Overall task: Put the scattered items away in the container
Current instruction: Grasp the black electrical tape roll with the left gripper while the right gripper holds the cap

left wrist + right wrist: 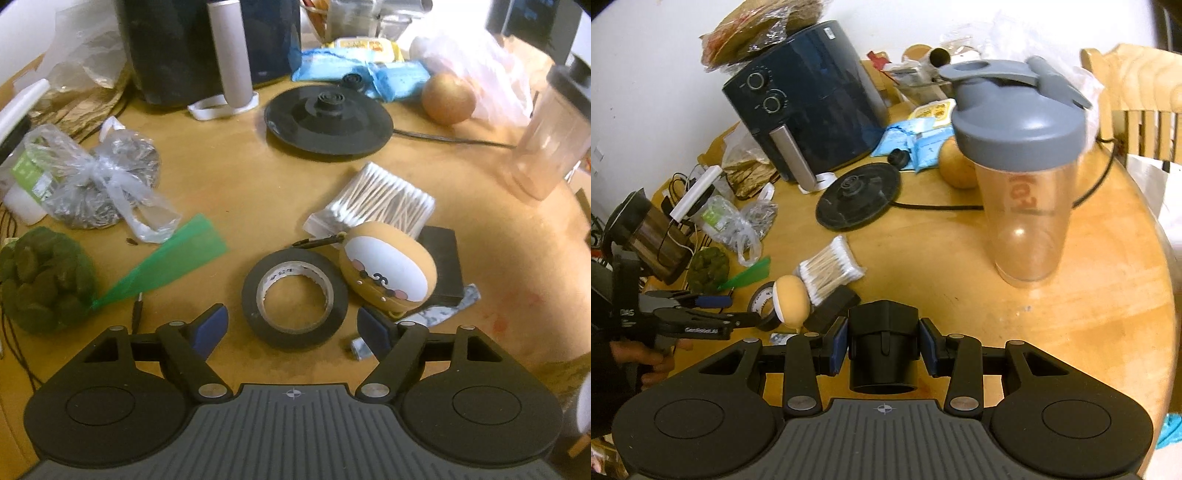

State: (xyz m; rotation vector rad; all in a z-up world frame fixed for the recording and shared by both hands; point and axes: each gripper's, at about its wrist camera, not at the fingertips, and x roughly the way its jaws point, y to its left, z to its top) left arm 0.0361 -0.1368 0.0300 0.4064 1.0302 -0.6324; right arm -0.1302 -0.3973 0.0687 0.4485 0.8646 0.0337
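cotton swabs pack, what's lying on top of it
The tan round case leans over the near edge of the cotton swabs pack; that covered corner cannot be seen.

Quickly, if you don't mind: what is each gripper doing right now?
Left gripper: open, empty, jaws either side of the black tape roll.
Right gripper: closed on a black plug adapter.

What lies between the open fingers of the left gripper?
In the left wrist view, the left gripper straddles a black tape roll lying flat on the table, untouched by either pad.
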